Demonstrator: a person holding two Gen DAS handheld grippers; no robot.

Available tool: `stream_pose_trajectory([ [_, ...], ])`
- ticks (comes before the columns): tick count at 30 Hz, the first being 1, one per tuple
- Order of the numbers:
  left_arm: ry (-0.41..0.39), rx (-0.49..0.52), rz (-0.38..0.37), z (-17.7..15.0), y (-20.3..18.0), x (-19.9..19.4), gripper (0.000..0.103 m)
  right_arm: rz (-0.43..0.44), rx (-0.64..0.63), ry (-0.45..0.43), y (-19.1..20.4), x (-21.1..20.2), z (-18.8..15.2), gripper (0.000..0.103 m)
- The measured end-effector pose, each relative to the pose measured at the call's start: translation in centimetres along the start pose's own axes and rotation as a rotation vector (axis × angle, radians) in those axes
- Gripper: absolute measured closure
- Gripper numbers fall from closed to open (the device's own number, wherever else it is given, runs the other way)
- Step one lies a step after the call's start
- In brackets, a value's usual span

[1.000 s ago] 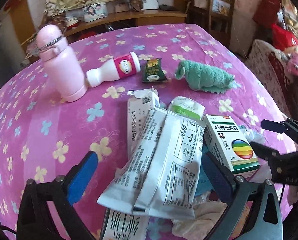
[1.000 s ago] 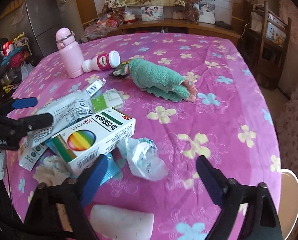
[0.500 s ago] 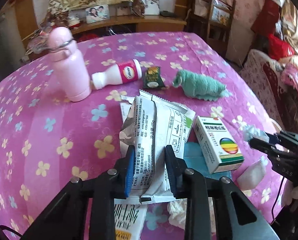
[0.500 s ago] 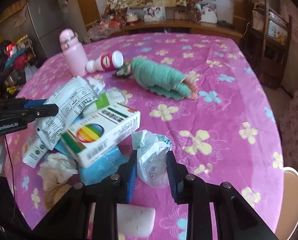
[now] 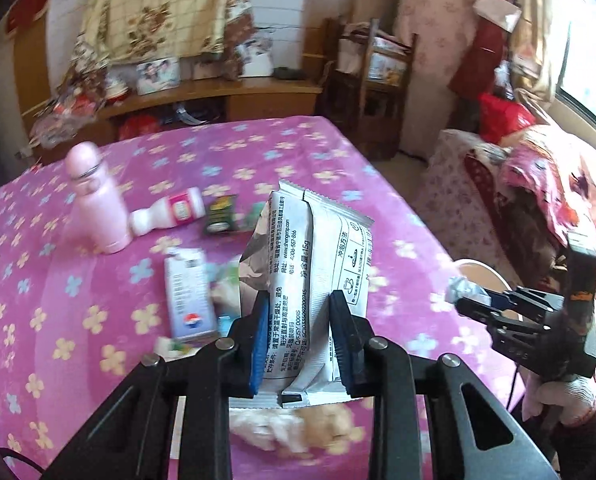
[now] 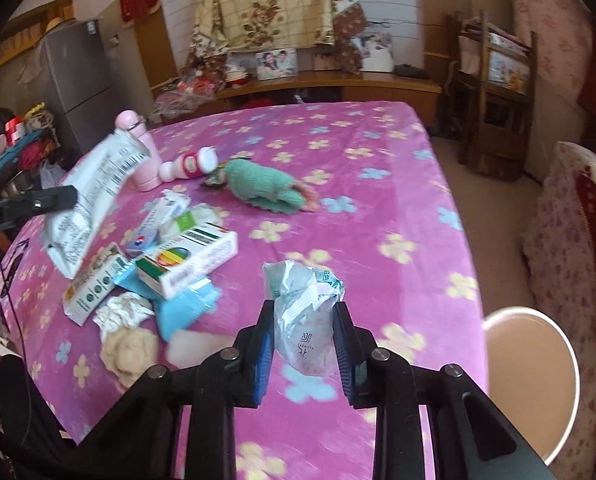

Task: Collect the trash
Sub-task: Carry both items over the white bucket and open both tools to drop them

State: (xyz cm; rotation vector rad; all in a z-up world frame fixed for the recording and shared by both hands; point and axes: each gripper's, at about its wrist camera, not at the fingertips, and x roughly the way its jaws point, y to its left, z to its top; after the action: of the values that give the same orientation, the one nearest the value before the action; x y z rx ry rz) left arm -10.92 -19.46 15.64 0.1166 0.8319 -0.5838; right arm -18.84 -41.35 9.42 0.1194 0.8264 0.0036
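Observation:
In the left wrist view my left gripper is shut on a pair of white printed sachets, held upright above the pink flowered tablecloth. In the right wrist view my right gripper is shut on a crumpled silvery-green wrapper, lifted off the cloth. The left gripper with the sachets shows at the left edge of the right wrist view. The right gripper with its wrapper shows at the right of the left wrist view.
On the cloth lie a rainbow-printed medicine box, a slim white carton, a blue wrapper, crumpled tissues, a green cloth, a lying yoghurt bottle and an upright pink flask. A round stool stands off the table's right edge.
Both grippers went from open to shut, the left on the sachets and the right on the crumpled wrapper. Both have since risen off the table with what they hold.

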Motion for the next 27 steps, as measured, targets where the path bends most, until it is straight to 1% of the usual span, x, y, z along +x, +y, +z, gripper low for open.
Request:
stream_pose_trajectory([
  [6,0.035,0.083,-0.085,-0.4,-7.4,2.1,0.072,-0.077,0.074,-0.003,-5.2,-2.1,-2.0,0.073],
  [11,0.073,0.147,-0.143,-1.0,-13.5,5.0,0.072,-0.153,0.180,-0.002,-11.0,-3.7,-3.9,0.073],
  [14,0.097,0.174,-0.175,-1.3,-17.0,7.2,0.072,-0.213,0.240,0.004,-14.7,-4.2,-5.3,0.073],
  [17,0.117,0.192,-0.197,-1.7,-19.7,8.7,0.072,-0.232,0.311,0.020,-18.1,-4.2,-6.6,0.073],
  [20,0.136,0.197,-0.208,-2.2,-22.4,10.5,0.072,-0.243,0.366,0.031,-20.5,-4.0,-7.7,0.073],
  [22,0.152,0.192,-0.221,-2.3,-23.8,11.7,0.072,-0.263,0.387,0.036,-21.4,-3.7,-8.2,0.072],
  [24,0.159,0.196,-0.218,-2.4,-25.1,12.7,0.072,-0.293,0.411,0.037,-22.4,-3.4,-8.7,0.072],
  [26,0.154,0.193,-0.211,-2.5,-26.2,13.6,0.070,-0.297,0.453,0.022,-23.5,-3.3,-9.4,0.072],
  [27,0.152,0.189,-0.210,-2.6,-26.4,13.8,0.062,-0.298,0.474,0.014,-24.0,-3.1,-9.6,0.071],
])
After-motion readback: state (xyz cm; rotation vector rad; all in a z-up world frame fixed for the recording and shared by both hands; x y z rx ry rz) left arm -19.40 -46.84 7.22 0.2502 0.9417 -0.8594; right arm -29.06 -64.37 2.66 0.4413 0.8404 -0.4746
